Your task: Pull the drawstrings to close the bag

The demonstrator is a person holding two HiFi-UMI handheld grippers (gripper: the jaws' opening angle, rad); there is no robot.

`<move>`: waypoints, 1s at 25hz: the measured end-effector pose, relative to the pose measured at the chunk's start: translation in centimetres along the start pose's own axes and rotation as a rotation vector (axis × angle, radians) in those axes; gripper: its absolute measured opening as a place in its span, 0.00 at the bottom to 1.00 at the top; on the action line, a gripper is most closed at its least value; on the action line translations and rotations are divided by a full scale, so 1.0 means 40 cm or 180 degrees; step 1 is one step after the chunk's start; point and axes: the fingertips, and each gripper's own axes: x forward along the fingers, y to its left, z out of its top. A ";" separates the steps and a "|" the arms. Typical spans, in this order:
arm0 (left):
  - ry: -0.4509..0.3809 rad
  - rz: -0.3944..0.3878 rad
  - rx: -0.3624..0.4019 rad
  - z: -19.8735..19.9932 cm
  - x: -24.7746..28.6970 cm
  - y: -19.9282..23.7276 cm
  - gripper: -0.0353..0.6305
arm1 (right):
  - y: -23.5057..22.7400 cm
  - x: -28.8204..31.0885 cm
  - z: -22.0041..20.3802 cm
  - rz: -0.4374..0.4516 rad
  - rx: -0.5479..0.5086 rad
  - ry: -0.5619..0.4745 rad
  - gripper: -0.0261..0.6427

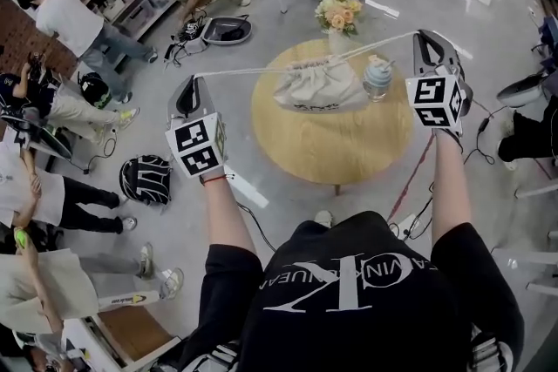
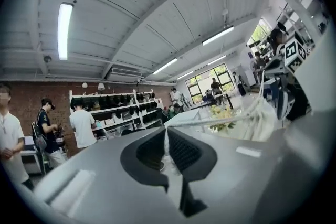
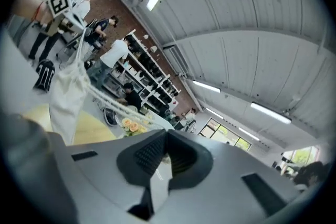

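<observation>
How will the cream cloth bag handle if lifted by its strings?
Probably floppy: the cream cloth drawstring bag slumps in folds on the round wooden table. Likely to swing, hanging from two taut white cords.

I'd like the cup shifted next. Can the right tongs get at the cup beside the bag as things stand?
Probably not yet: the right tongs are shut on a taut drawstring. The cup itself stands close by, unblocked.

White lettering crosses the person's black T-shirt [image 1: 349,292] at the bottom centre of the head view. It is seen upside down and only a big "K" and the fragment "VIN" read clearly. Dark print low on the cloth bag [image 1: 318,87] is too small to read.
</observation>
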 end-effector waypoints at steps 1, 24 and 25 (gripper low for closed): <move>-0.0051 -0.0039 -0.0058 0.008 0.001 -0.012 0.08 | 0.005 0.000 0.013 0.0039 0.0177 -0.0068 0.06; -0.0885 -0.0369 -0.0462 0.168 0.003 -0.177 0.08 | 0.112 -0.023 0.168 0.0424 0.1196 -0.0851 0.06; -0.0898 -0.0371 -0.0457 0.171 0.004 -0.178 0.08 | 0.113 -0.022 0.170 0.0428 0.1197 -0.0861 0.06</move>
